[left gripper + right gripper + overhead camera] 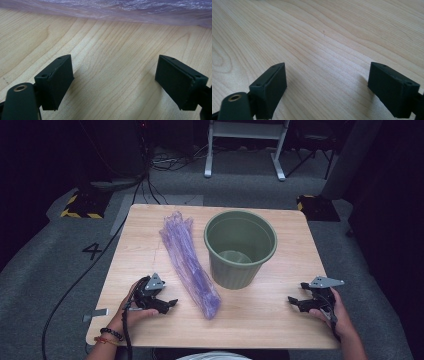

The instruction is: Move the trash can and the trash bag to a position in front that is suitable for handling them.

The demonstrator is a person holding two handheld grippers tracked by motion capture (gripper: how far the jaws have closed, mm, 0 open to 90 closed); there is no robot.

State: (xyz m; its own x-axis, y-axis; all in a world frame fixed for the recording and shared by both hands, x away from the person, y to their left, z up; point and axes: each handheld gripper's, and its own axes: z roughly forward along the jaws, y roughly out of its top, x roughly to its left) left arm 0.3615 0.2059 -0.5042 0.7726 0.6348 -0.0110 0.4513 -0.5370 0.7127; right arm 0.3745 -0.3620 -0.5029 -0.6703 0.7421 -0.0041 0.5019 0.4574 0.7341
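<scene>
Resting apart – left hand-held gripper point(172, 303), right hand-held gripper point(292, 301) spread | high view: bin point(240, 248) beside purple bag point(189, 262)

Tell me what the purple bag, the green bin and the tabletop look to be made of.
Purple bag: thin translucent plastic film, glossy, by its crinkles and the shine in the left gripper view.
Green bin: likely moulded plastic, matte olive, with fine vertical ribs on its wall.
Tabletop: pale wood or wood-look laminate, smooth, with printed-looking grain lines; which one cannot be told.
</scene>
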